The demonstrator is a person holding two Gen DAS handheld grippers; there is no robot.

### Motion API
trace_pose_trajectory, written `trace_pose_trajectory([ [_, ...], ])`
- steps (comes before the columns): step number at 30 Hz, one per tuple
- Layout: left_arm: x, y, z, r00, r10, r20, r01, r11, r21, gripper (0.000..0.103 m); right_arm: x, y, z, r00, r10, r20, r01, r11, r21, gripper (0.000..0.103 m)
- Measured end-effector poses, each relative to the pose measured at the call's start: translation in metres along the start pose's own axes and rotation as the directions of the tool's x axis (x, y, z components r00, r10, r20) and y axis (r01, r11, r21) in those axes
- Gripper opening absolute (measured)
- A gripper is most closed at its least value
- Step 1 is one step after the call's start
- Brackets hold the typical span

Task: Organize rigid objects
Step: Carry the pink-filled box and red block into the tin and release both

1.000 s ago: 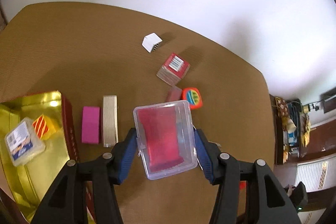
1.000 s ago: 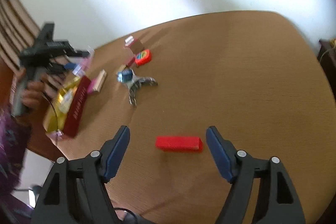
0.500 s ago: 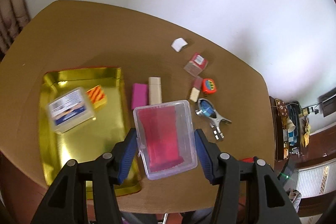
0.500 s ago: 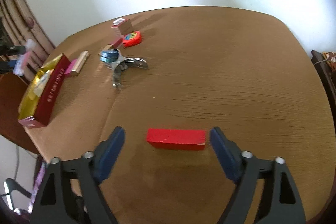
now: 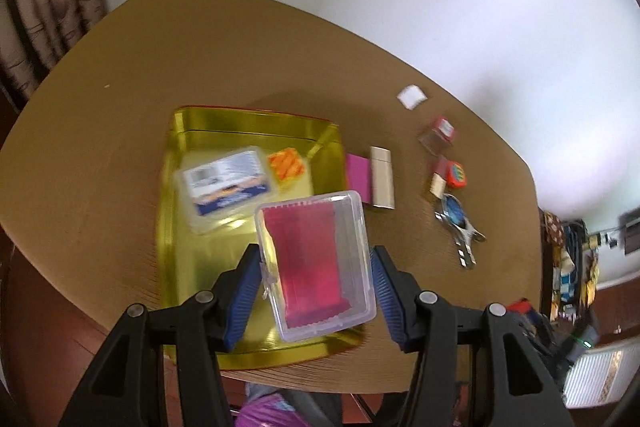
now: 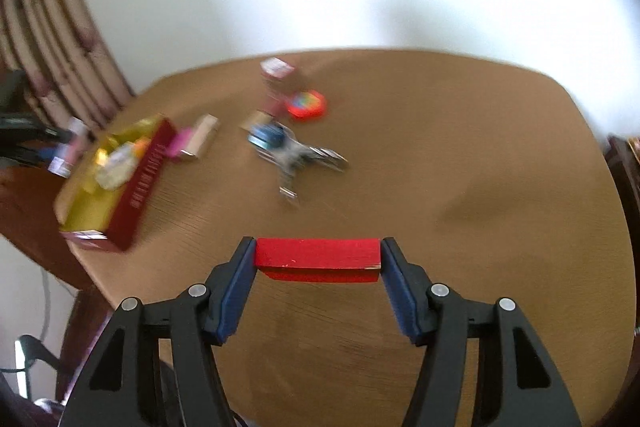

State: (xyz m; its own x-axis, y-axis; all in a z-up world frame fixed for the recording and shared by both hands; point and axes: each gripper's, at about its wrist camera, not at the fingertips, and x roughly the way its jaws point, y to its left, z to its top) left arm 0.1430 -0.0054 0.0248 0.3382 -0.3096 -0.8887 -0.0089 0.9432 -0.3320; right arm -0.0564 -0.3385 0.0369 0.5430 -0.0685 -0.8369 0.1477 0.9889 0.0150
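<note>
The left tool [image 5: 316,273] pinched a clear plastic case [image 5: 316,267] with a pink insert, held low in the frame over the near right corner of the gold tray [image 5: 172,227]. A labelled clear box [image 5: 228,183] and an orange block [image 5: 286,165] lay in the tray's upper part. The right tool [image 6: 318,259] had just been closing its jaws; its pads pressed both ends of a red block [image 6: 318,255] at lower centre, above the brown worktop [image 6: 480,167].
</note>
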Motion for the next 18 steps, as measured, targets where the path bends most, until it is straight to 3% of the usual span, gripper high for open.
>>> trace_pose_trajectory([
  [9, 0.048, 0.024, -0.005, 0.996, 0.011, -0.093, -0.014, 1.000, -0.027, 0.056, -0.006, 0.084, 0.030, 0.986, 0.164, 0.022, -0.161, 0.982, -0.102, 0.058],
  [13, 0.083, 0.016, 0.003, 0.991, 0.032, -0.133, -0.032, 0.999, 0.004, 0.056, -0.002, 0.106, 0.034, 0.980, 0.197, 0.005, -0.195, 0.973, -0.120, 0.058],
  [18, 0.117, 0.010, 0.023, 0.986, -0.006, -0.164, 0.008, 1.000, 0.014, 0.056, 0.003, 0.109, 0.032, 0.979, 0.201, -0.014, -0.202, 0.972, -0.118, 0.058],
])
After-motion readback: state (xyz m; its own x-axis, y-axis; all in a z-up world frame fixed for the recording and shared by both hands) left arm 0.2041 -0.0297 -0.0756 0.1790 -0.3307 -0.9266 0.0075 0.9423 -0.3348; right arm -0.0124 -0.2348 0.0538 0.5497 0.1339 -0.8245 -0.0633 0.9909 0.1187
